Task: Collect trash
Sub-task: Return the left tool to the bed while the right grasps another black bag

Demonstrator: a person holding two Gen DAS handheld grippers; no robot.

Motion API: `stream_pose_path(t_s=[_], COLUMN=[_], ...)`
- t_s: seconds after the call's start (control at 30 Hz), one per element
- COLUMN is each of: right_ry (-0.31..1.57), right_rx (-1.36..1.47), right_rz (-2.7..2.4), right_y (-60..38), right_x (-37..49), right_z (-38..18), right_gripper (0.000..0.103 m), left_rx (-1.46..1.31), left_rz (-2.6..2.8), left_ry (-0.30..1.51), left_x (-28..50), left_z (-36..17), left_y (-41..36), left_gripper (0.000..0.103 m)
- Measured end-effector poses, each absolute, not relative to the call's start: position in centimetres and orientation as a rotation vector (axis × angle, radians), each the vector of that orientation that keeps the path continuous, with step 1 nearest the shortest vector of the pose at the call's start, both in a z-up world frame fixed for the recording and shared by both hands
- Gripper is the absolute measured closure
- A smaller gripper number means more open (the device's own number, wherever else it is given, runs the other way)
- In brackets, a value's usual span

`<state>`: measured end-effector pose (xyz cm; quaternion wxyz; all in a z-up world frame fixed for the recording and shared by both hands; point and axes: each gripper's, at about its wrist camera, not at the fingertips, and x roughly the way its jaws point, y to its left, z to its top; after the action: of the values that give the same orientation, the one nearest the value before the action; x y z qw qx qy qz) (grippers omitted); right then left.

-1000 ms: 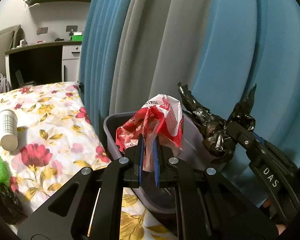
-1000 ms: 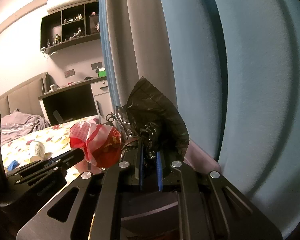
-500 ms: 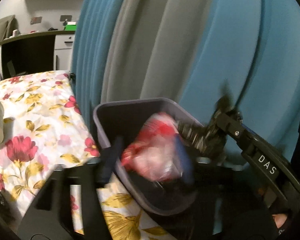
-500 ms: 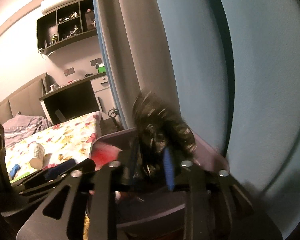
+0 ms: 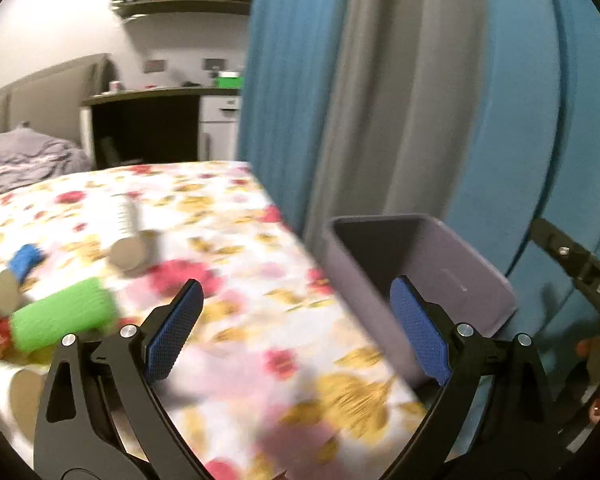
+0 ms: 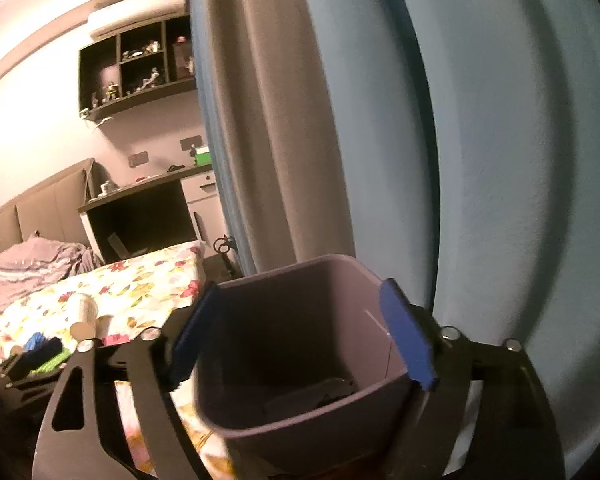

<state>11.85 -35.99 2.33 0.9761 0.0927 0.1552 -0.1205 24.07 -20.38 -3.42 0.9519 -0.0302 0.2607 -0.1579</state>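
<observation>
Trash bin (image 6: pixel 300 344): a grey-purple plastic bin standing beside the bed, just in front of the curtain; in the right wrist view something dark lies at its bottom (too dim to identify).
Left hand-held gripper (image 5: pixel 296 332): released, blue pads spread wide with nothing between them; it hangs over the edge of the bed, the bin's near wall just behind its right finger.
Right hand-held gripper (image 6: pixel 304 340): also released, its two blue pads standing either side of the bin's open mouth, empty.
Bed (image 5: pixel 228 240): covered by a white sheet with red and yellow flowers; the picture here is blurred.
Green roll (image 5: pixel 62 316): a bright green cylinder lying on its side on the sheet, left of the left gripper.
Paper cup (image 5: pixel 128 236): on its side, beyond the green roll.
Blue item (image 5: pixel 26 260): small, near the cup, shape unclear.
Curtain (image 5: pixel 380 100): blue and grey folds hanging behind the bin.
Desk (image 6: pixel 140 192): dark, against the far wall, with a green box (image 6: pixel 202 156) on it.
Wall shelf (image 6: pixel 140 64): dark cubbies holding small figures.
</observation>
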Motion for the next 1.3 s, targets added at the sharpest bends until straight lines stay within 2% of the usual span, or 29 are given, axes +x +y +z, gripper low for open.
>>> stream_pose_path(t_s=[0.23,0.77,1.03,1.17,1.3], right_ry=[0.310,0.406,0.454,0.473,0.508], right_rx=[0.164,0.140,0.094,0.072,0.064], right_rz=[-0.179,0.062,0.096,0.108,0.135], right_y=[-32.0,-19.1,-15.1,-13.7,-12.4], right_x=[9.1,7.2,8.3,9.2,10.6], right_z=[2.7,0.3,-0.9,-1.4,-2.0], right_gripper=[0.019,0.019,0.019,0.024,0.035], left_rx=[-0.051,-0.107,-0.156,-0.163,-0.166], left_rz=[-0.192,0.234,0.267,0.280,0.304], left_ry=[0.498,0.399,0.406,0.399,0.393], left_x=[18.7,9.2,8.2,8.2,8.3], left_z=[-3.1,-2.2,-2.9,-3.2,-3.4], left_y=[-12.5,6.1,9.3,10.0,10.8], left_gripper=[0.006,0.006,0.006,0.006,0.006])
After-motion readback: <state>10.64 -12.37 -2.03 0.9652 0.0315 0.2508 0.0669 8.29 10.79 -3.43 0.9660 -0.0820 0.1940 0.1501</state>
